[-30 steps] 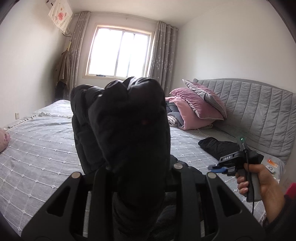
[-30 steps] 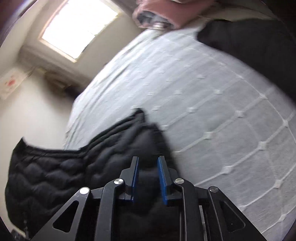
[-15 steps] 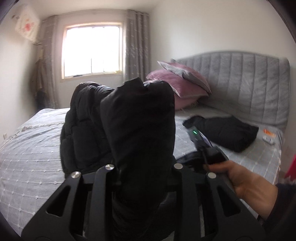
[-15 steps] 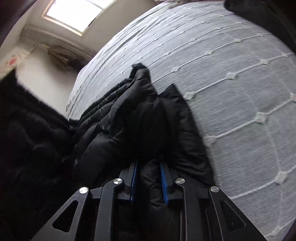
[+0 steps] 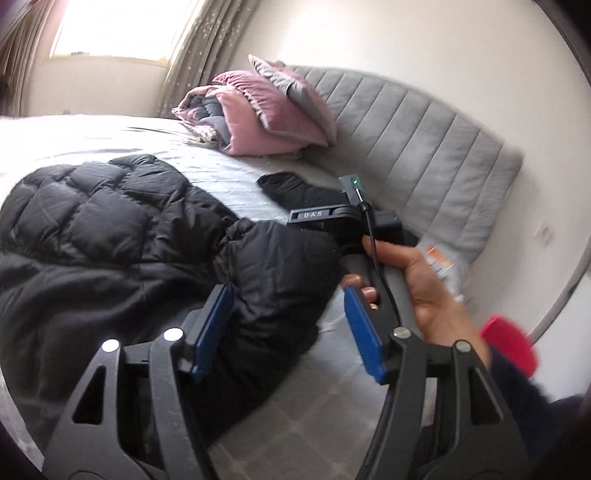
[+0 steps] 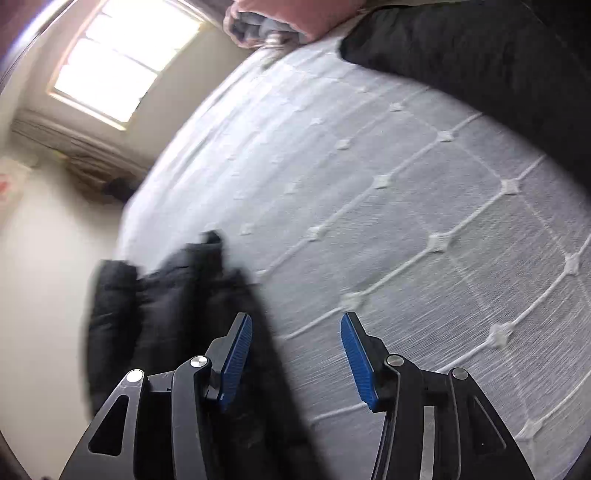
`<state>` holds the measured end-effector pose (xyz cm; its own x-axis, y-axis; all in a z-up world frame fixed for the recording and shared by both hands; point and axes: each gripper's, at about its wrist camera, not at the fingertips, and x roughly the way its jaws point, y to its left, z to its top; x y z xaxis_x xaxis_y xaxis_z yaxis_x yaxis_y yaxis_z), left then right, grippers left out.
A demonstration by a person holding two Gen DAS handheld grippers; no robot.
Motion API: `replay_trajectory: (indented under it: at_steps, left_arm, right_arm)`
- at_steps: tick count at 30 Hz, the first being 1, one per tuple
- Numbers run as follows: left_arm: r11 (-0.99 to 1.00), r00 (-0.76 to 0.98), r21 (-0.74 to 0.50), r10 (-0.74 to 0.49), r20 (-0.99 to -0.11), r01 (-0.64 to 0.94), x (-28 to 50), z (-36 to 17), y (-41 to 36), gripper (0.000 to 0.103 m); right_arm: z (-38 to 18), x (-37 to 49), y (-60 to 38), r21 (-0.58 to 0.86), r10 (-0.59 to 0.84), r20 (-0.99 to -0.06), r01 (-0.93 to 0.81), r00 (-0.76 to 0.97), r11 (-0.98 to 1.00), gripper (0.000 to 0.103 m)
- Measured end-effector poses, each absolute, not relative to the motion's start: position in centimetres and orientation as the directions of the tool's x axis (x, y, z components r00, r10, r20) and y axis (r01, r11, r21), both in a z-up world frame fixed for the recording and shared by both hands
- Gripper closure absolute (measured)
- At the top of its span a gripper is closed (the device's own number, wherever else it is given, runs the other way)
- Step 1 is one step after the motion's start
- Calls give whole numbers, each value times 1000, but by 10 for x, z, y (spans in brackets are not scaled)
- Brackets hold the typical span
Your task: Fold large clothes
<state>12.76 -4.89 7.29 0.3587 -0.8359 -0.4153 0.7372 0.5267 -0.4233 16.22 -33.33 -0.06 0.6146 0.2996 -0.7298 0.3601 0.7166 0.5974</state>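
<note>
Black quilted puffer jacket (image 5: 110,236) lies bunched on grey bedspread (image 6: 406,206); left gripper (image 5: 286,328) and right gripper (image 6: 295,360) both released. Slippery padding may spring unfolded.

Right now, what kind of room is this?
Most likely a bedroom: a bed with a padded headboard, pink pillows on it, and a curtained window behind.
</note>
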Motion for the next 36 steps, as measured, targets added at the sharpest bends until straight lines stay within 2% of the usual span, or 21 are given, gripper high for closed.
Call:
replay_trajectory:
  at_steps: [2,4,6,7,9,12,13,14,15,16,17,19,25,31,36]
  left_arm:
    - [482,330,-475,-869,-370,737,119,81,-30,35]
    - [501,365,-456,-860,-356,736,108,87,-15,22]
    - [615,464,-378,-781,-418,692,111,92,-11,22]
    - [692,525,-324,-710,-469,646,113,91,-8,22]
    - [787,604,-249,-599,-525,565,118,87,-1,22]
    - [882,671,-196,-456,-585,429,128,76,9,22]
    - [898,667,-199,-427,-610,393,132,71,12,22]
    - [902,657,-207,-420,-626,379,135,66,14,22]
    - [905,648,-219,-416,-638,365,141,63,16,22]
    - [905,641,-230,-416,-645,357,143,60,18,22]
    - [907,635,-235,-414,-652,350,146,58,17,22]
    - [907,631,-241,-415,-655,346,145,57,22,22]
    - [896,613,-276,-440,-656,347,151,50,28,22]
    - [905,564,-291,-421,-710,309,162,32,24,22]
    - [912,566,-289,-407,-717,291,163,27,21,18]
  right_arm:
    - [23,153,-323,623,317,-684,300,657,722,51]
    - [60,143,-295,590,315,-643,188,698,785,51]
    - [80,138,-261,562,359,-604,61,712,825,46]
    - [90,135,-240,525,382,-602,-13,701,851,41]
    - [91,133,-211,415,346,-654,-64,672,908,38]
    - [66,144,-172,262,236,-747,-50,621,964,38]
    - [55,146,-165,243,228,-770,-56,595,968,40]
    - [52,151,-155,240,231,-779,-63,583,969,49]
    - [49,151,-152,236,236,-782,-77,577,969,60]
    - [51,149,-150,231,241,-778,-92,580,969,78]
    - [53,144,-152,224,238,-770,-99,592,970,84]
    - [68,131,-154,206,226,-740,-107,634,973,89]
    - [98,111,-152,211,212,-682,-89,700,973,91]
    - [50,123,-193,237,139,-802,97,581,967,90]
    - [42,119,-198,250,146,-818,115,556,961,86]
